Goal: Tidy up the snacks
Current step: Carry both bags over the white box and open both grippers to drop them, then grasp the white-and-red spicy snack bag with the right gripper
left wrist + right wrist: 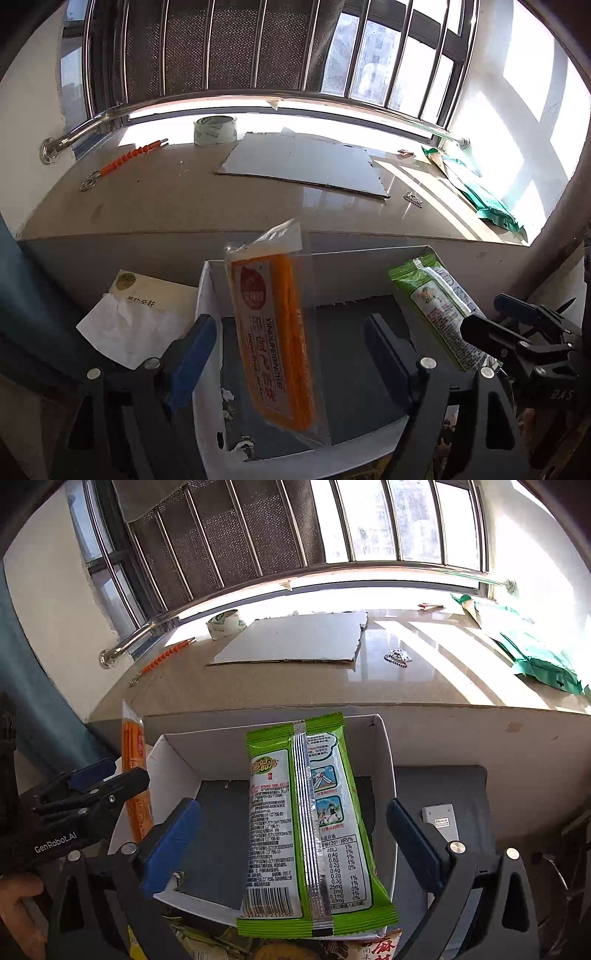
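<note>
left gripper [291, 354]: jaws spread wide, nothing clamped; orange pack [275, 343] seen between the pads, no pad touching it, apparently dropping free.
right gripper [295, 849]: jaws at full spread, nothing clamped; green pack [310, 834] seen between the pads, untouched by either.
orange pack: upright, tilted, over the left part of the white box [210, 295], low end down near the box floor.
green pack: back side up, seam toward the camera, over the right part of the box, near end overhanging the near wall.
box: set against the sill front [147, 206]; floor bare between the two packs.
loose snacks: more wrappers [221, 945] seen below the near wall of the box.
step judged: both packs being let go into the box.
doing it well: jaws to be kept wide and pulled straight back so no pack is dragged out; green pack likely to need a nudge far-ward so it is not left hanging on the wall.
risk: orange pack may topple onto the left wall.
</note>
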{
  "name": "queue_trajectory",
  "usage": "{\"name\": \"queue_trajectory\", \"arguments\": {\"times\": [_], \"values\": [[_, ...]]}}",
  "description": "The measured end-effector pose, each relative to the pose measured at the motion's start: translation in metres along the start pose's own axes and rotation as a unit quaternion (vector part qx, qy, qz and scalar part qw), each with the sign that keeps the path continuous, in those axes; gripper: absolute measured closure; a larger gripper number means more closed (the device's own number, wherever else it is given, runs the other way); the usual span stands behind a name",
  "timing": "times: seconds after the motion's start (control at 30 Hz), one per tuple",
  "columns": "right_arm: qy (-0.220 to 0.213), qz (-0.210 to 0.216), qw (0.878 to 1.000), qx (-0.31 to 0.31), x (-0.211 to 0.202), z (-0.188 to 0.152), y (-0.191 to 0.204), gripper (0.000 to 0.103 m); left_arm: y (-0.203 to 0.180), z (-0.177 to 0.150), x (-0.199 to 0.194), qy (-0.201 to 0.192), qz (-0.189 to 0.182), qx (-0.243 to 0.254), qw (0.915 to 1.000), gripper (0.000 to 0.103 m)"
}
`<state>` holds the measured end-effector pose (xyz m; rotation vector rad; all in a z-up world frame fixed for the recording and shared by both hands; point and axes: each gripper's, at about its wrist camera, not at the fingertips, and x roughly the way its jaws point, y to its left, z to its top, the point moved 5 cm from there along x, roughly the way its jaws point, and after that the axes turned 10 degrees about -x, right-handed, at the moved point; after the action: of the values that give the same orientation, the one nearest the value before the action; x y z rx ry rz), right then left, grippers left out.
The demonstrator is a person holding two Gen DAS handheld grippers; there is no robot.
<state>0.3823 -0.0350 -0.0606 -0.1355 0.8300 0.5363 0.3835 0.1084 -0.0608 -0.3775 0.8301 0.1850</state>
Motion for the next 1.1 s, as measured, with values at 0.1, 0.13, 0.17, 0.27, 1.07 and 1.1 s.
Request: {"name": "queue_trajectory", "arguments": {"times": [0.1,0.13,0.17,0.27,1.07,1.1], "values": [[-0.016,-0.009,1.0,0.018,-0.004,-0.005,-0.011,0.0,0.003,-0.007,-0.008,-0.011,-0.008,0.007,0.9999,0.0],[-0.032,-0.003,0.999,0.019,-0.009,-0.007,-0.014,0.0,0.003,-0.009,-0.011,-0.018,-0.007,0.013,0.9997,0.0],[-0.046,0.007,0.999,0.018,-0.015,-0.008,-0.015,0.0,0.004,-0.012,-0.015,-0.026,-0.006,0.021,0.9994,0.0],[-0.069,0.005,0.997,0.023,-0.034,-0.015,-0.018,0.0,0.008,-0.019,-0.031,-0.047,-0.005,0.033,0.9983,0.0],[-0.134,-0.091,0.987,-0.026,-0.203,-0.26,0.015,0.0,0.045,-0.247,-0.203,-0.131,-0.082,0.035,0.9874,0.0],[-0.127,-0.096,0.987,-0.024,-0.2,-0.269,0.015,0.0,0.047,-0.253,-0.207,-0.128,-0.091,0.035,0.9869,0.0]]}}
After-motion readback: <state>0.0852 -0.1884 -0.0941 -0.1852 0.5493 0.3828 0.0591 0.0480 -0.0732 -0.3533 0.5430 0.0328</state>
